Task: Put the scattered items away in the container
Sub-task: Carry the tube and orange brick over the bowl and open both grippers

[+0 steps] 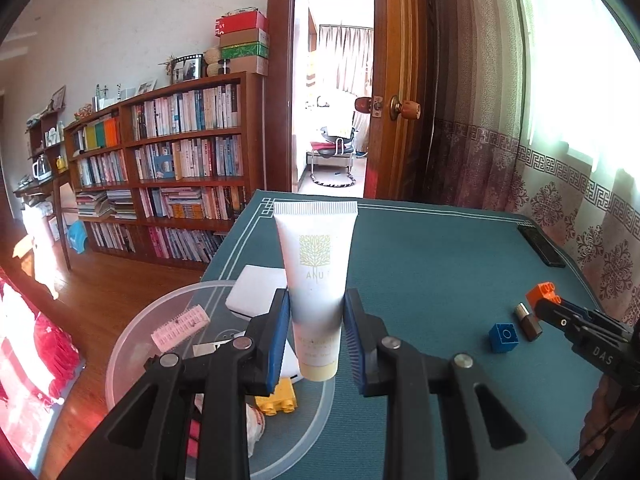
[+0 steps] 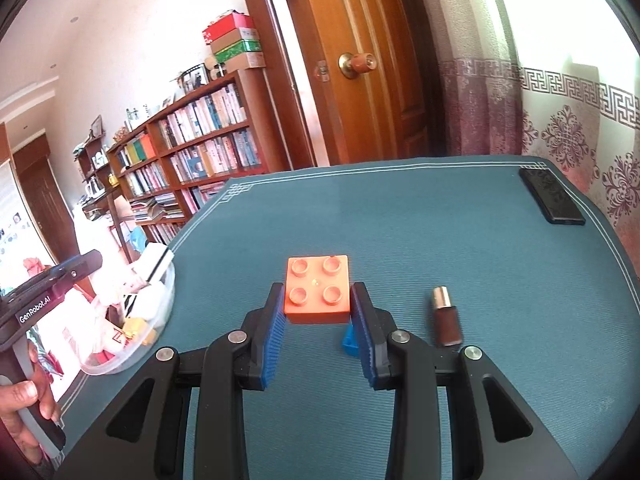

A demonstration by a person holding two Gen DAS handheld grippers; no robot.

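Two handheld grippers over a teal table mat [image 2: 400, 220]. Left gripper [image 1: 317, 330] pinches a white cream tube [image 1: 316, 280] upright, cap end down, directly above a clear plastic bowl [image 1: 132, 344] at the table's left edge. Bowl holds a pink hair roller [image 1: 180, 327], yellow brick [image 1: 278, 398] & other bits. Right gripper [image 2: 318, 314] pinches an orange brick [image 2: 317, 290], studs up. On the mat nearby: blue brick [image 1: 503, 337], small brown bottle w/ silver cap [image 2: 445, 315]. Black phone [image 2: 551, 196] lies at far right edge.

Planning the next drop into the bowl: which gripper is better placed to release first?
Left. The left gripper holds the white tube directly over the clear bowl; the right gripper, gripping the orange brick, is off to the bowl's side.
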